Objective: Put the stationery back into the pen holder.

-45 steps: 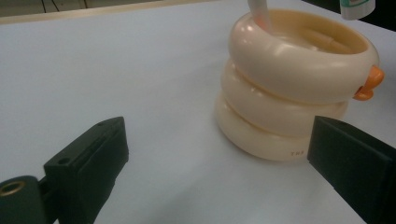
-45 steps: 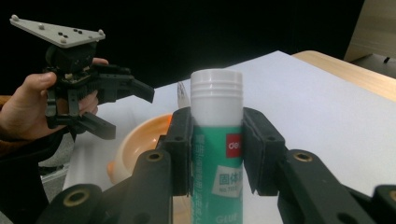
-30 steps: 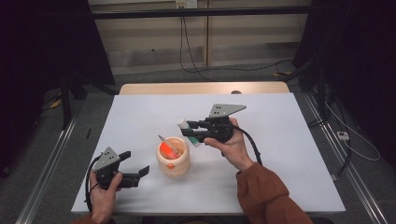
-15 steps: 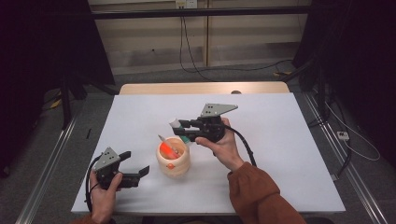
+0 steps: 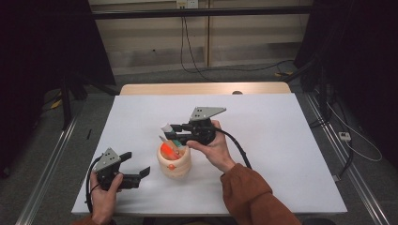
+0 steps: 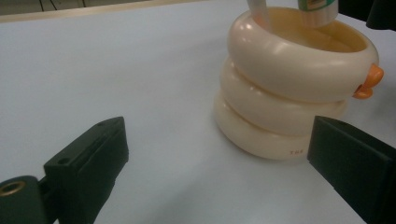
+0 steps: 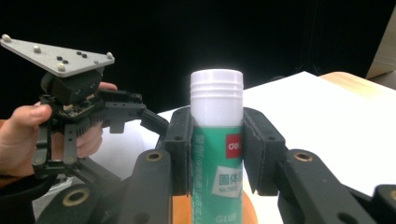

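Gripping a glue stick between closed jaws, the right gripper is holding it over the cream holder, which is sitting mid-table with an orange item already inside. Compared with a second ago, this gripper is sitting further left and slightly lower. Next move, likely: lowering the stick straight in, then releasing. The left gripper is resting open beside the holder, touching nothing.

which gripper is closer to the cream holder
Right. The right gripper sits just above the cream holder, clamping a glue stick; the left gripper rests open on the table beside it.
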